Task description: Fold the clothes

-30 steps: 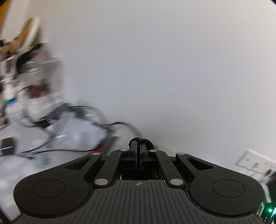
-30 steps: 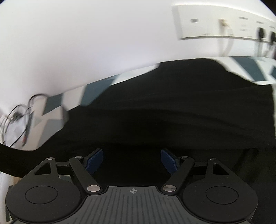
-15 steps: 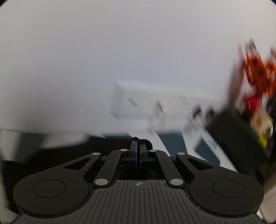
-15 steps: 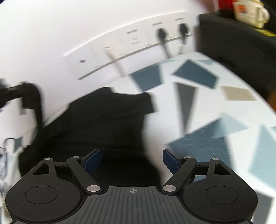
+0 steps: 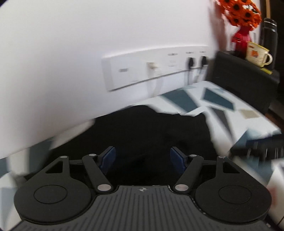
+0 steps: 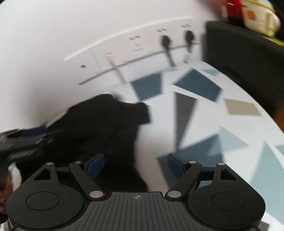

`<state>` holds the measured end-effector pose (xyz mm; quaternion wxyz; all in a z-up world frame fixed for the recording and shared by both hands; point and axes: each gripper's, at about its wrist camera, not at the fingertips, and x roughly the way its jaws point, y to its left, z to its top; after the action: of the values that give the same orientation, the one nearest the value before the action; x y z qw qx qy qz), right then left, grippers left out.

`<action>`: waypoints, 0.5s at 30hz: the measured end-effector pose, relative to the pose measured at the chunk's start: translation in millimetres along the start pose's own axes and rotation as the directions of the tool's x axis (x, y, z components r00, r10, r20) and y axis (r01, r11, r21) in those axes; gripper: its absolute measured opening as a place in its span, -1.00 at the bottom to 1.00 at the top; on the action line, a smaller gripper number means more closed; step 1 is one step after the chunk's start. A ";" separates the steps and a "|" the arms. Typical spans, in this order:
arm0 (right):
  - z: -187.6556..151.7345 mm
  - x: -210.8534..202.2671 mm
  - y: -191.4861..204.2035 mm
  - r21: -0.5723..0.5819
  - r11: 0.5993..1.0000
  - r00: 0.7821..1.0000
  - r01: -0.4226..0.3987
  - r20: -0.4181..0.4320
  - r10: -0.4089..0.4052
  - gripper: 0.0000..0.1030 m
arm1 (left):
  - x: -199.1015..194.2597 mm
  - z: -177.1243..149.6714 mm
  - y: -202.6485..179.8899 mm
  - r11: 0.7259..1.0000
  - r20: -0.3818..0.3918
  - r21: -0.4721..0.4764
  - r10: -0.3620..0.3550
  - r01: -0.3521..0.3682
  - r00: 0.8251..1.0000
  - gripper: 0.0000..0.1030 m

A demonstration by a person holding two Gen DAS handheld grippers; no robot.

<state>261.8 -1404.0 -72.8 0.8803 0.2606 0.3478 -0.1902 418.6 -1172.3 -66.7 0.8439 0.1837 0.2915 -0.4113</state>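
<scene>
Here the black garment (image 5: 150, 131) lies bunched on the patterned tablecloth (image 5: 221, 99), up against the white wall, and the coming grasp turns on how it sits to each set of fingers. Starting at the left, the left gripper (image 5: 142, 157) has its jaws spread wide with nothing between the blue pads (image 5: 107, 157); the cloth lies directly ahead of and beneath them, filling the gap, so this arm looks the nearer and better lined up, though blur hides whether the pads touch the fabric. The garment's long axis seems to run from the near left toward the far right, ending in a sleeve-like flap (image 6: 140, 113) that points toward the wall socket strip (image 5: 156, 69). Moving right, the right gripper (image 6: 135, 166) is likewise parted and empty, straddling the garment's right edge: its left pad is over black cloth, its right pad over bare tablecloth. In its view the left gripper shows as a dark blur at the left edge. At the far right, on a black box (image 5: 243, 78), stand a red vase (image 5: 240, 41) holding orange flowers (image 5: 239, 10) and a cream mug (image 5: 257, 54) whose contents cannot be seen. I judge folding barely begun, since the cloth is heaped rather than flat.
</scene>
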 end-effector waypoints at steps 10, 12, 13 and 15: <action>21.2 66.9 66.0 -0.238 0.970 0.998 0.039 0.056 -0.026 0.34 | -6.8 -84.8 99.4 0.954 -0.152 -0.099 0.266 -0.282 0.952 0.30; 22.5 88.5 81.0 -0.306 0.947 0.995 0.101 0.051 -0.090 0.34 | -1.5 -87.5 104.0 0.949 -0.142 -0.100 0.282 -0.298 0.949 0.30; 23.1 100.0 87.7 -0.337 0.932 0.991 0.134 0.045 -0.126 0.30 | 1.5 -87.7 104.1 0.950 -0.137 -0.089 0.285 -0.298 0.949 0.30; 26.7 109.9 91.1 -0.307 0.937 0.986 0.166 0.036 -0.162 0.10 | 7.0 -88.1 104.1 0.953 -0.125 -0.065 0.288 -0.297 0.949 -0.01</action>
<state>397.8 -1364.5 -104.7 0.8930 0.0889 0.3895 -0.2074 475.4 -1066.1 -131.0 0.8845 0.2129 0.3255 -0.2579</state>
